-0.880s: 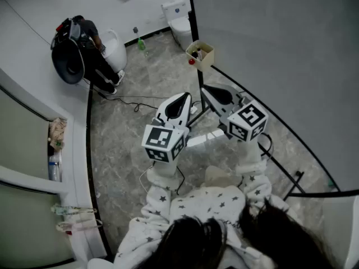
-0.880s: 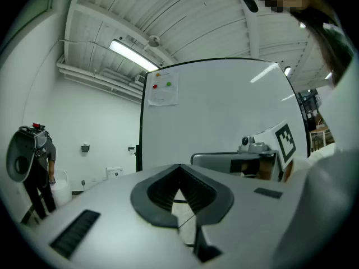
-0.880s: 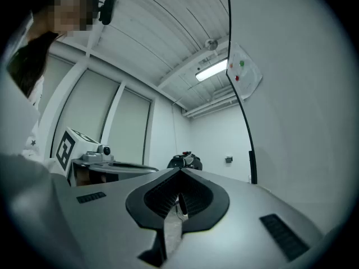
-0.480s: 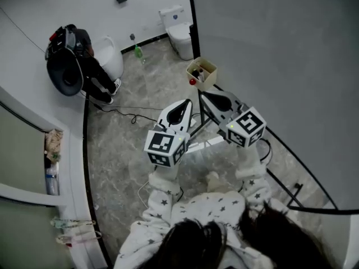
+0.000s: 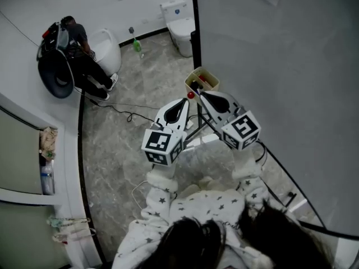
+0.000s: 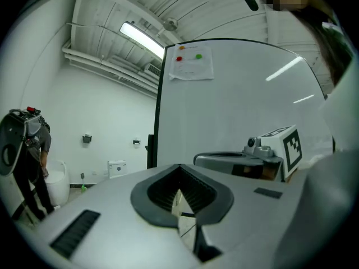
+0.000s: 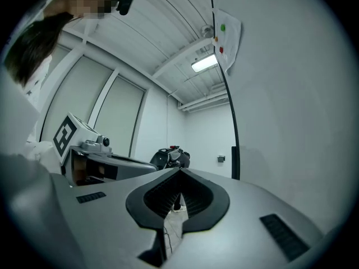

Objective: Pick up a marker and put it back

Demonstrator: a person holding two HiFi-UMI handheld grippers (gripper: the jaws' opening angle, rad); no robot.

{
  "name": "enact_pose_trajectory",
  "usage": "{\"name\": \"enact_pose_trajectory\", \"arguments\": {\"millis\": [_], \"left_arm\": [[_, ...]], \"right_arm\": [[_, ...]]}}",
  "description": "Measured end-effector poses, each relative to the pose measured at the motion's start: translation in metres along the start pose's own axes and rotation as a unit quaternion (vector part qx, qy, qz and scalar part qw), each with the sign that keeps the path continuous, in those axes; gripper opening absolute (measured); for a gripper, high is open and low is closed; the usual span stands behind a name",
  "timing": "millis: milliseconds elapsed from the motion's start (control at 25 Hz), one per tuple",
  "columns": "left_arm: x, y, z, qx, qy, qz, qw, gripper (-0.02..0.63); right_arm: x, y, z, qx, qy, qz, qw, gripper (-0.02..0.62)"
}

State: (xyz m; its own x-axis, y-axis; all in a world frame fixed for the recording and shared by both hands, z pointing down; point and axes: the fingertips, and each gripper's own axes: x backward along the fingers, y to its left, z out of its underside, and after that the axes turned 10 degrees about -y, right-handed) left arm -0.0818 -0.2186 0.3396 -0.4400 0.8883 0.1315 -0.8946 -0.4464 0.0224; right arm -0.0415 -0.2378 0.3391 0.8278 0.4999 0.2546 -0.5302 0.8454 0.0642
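A small tan box [image 5: 202,80] holding markers hangs at the whiteboard's [image 5: 280,66] lower edge, a red-tipped marker [image 5: 190,94] at its near corner. My right gripper [image 5: 203,93] is shut and empty, its tip just short of the box beside the red tip. My left gripper [image 5: 184,102] is shut too, a little farther back and to the left. In the left gripper view the jaws [image 6: 180,167] meet with nothing between them, facing the whiteboard's edge [image 6: 159,122]. The right gripper view shows its jaws [image 7: 180,172] shut on nothing; the box is hidden there.
A person in dark clothes [image 5: 73,43] stands by a white basin [image 5: 107,48] at the far left. A toilet [image 5: 180,17] and a green bottle [image 5: 136,45] lie beyond. A cable [image 5: 126,112] runs over the marble floor; the board's stand legs [image 5: 197,129] cross beneath my grippers.
Both grippers have closed in on the marker box, the right tip now almost at it. The head view has shifted, so the box sits lower in the picture.
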Motion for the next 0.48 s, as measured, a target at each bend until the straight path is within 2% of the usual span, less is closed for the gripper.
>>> {"name": "enact_pose_trajectory", "arguments": {"millis": [160,480], "left_arm": [[-0.016,0.010,0.015,0.003,0.012,0.007,0.9999,0.002],[-0.033,0.026,0.020,0.008,0.018,0.022,0.9996,0.002]], "right_arm": [[-0.009,-0.016,0.012,0.008,0.006,0.011,1.000,0.006],[-0.020,-0.029,0.021,0.027,0.007,0.032,0.999,0.008]]}}
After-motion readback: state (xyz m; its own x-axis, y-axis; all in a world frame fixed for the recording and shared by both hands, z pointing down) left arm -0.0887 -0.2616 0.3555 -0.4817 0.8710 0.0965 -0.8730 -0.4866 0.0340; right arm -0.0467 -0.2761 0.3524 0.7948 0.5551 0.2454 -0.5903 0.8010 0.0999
